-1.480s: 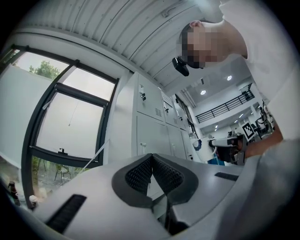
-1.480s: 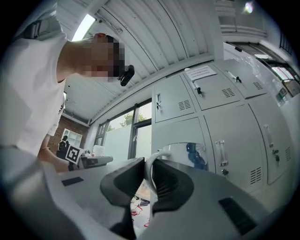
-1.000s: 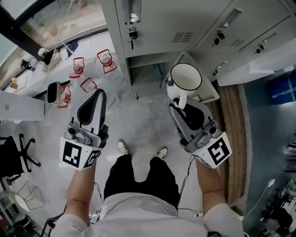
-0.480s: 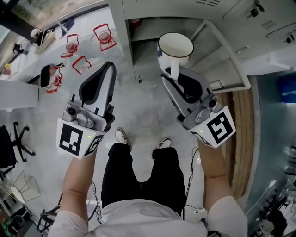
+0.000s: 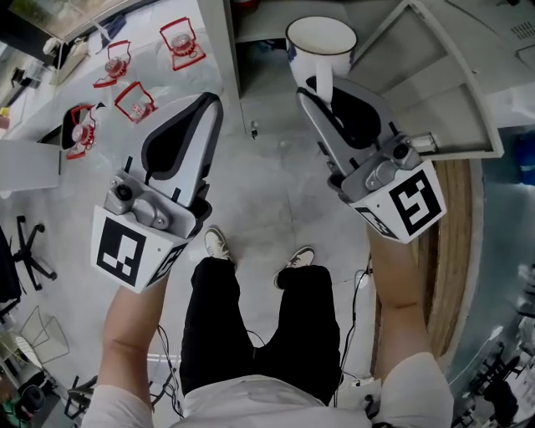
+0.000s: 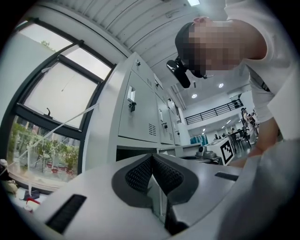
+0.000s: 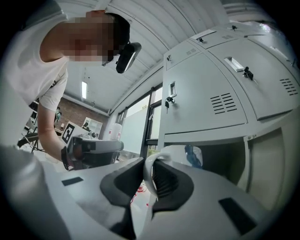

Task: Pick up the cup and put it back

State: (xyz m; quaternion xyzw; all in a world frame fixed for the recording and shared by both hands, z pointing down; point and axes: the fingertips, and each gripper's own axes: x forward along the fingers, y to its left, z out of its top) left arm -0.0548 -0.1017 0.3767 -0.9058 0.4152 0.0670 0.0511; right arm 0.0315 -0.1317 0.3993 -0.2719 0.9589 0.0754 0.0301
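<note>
A white enamel cup point(image 5: 320, 42) with a dark rim hangs by its handle from my right gripper point(image 5: 322, 90), which is shut on the handle. The cup is upright just in front of the open locker compartment point(image 5: 266, 23). In the right gripper view the handle point(image 7: 149, 169) sits pinched between the dark pads, and the cup body point(image 7: 185, 156) with its blue mark rises behind them. My left gripper point(image 5: 201, 113) is held out at the left, shut with nothing in it. The left gripper view shows its pads point(image 6: 140, 171) pressed together.
The locker's open door point(image 5: 435, 92) swings out to the right of the cup. Grey lockers point(image 7: 211, 103) fill the wall ahead. Red wire-frame objects point(image 5: 134, 100) lie on the floor at the left, beside an office chair point(image 5: 25, 251). My shoes point(image 5: 221, 245) stand below.
Both grippers have risen and moved forward toward the lockers. The cup, still gripped by its handle, has come closer to the open compartment.
</note>
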